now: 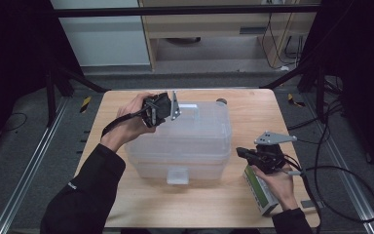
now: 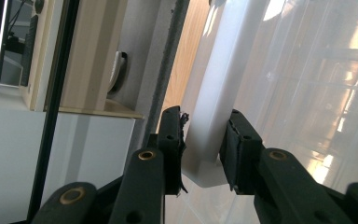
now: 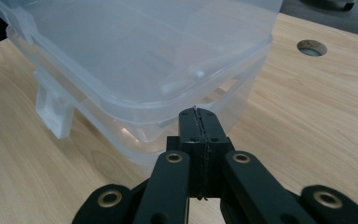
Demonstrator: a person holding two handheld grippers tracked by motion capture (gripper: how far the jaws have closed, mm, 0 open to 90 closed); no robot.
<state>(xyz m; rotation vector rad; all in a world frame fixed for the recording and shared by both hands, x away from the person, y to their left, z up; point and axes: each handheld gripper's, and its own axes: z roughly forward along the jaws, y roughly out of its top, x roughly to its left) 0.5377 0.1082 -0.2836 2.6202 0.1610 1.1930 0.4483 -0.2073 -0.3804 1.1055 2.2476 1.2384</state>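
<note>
The clear plastic storage box (image 1: 180, 141) stands in the middle of the wooden table (image 1: 253, 112). The left gripper (image 1: 168, 111) is held at the box's far left corner, its jaws part open and set astride the white latch handle (image 2: 214, 107) of the lid (image 3: 135, 51); whether the pads press on the handle cannot be told. The right gripper (image 3: 200, 122) is held just beside the box's right side, jaws fully closed and empty.

Risks:
- If the handle is pulled with a loose hold, it may slip out of the jaws.
- If the lid is lifted on one side while the near front latch (image 1: 177, 175) is fastened, the light box may be tipped or dragged.

A green and white carton (image 1: 260, 190) lies under the right hand, near the table's near right edge, and may be knocked off.
</note>
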